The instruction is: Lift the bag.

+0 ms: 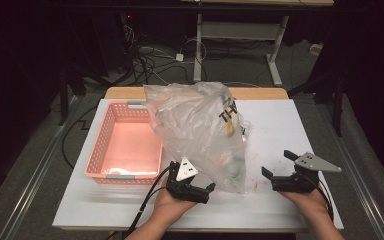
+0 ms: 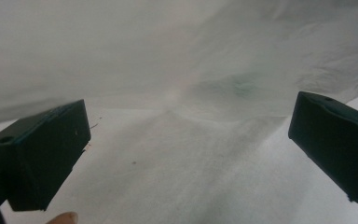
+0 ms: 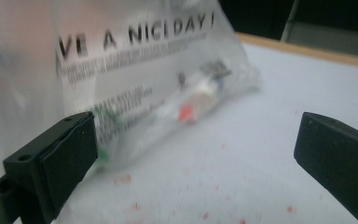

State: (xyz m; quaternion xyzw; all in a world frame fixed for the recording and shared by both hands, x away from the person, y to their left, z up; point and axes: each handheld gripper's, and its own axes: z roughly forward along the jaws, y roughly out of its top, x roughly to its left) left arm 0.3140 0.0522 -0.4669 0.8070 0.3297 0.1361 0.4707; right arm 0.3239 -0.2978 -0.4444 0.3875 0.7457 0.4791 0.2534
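On the white table [image 1: 280, 125], mid-sheet beside the basket [image 1: 125, 145], stands your bag [image 1: 200, 130], slumped and free; both your left gripper [image 1: 202, 189] and right gripper [image 1: 280, 167] flank it, jaws spread, grasping nothing, placed for a two-sided pickup.

Both forearms enter from the near edge. Left gripper [image 1: 206, 189], held in the left hand [image 1: 172, 200], has its fingers [image 2: 42, 154] spread apart; right gripper [image 1: 278, 164] likewise stands wide open, gripping nothing.
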